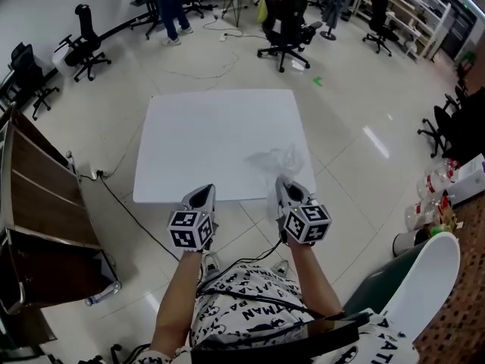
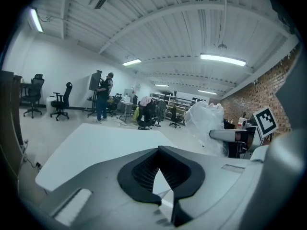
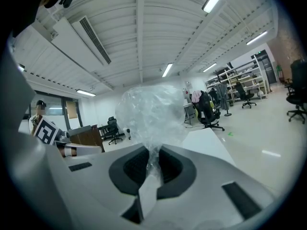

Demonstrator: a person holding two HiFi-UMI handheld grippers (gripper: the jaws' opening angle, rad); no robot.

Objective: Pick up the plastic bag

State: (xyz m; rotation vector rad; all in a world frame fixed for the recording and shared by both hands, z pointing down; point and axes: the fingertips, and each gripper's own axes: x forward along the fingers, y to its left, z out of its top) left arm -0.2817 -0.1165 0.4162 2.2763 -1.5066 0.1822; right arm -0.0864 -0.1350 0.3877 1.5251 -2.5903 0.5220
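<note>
Left gripper (image 1: 201,196): fingers clenched on nothing, at the tabletop's (image 1: 204,127) near edge.
Right gripper (image 1: 282,183): fingers clenched on a thin twist of the bag (image 3: 149,111).
Bag place: puffs out past the right fingers, over the tabletop's near right corner; can't tell if it's clear of the surface.
Risk: slick film, narrow pinch; a quick lift or swing would likely pull it out.
Risk 2: a trailing fold could snag the tabletop's edge.
Far: chairs (image 1: 286,21), nothing in the way.

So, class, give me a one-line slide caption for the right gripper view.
Right gripper shut on a clear bag, which puffs up in front of the white table.
</note>
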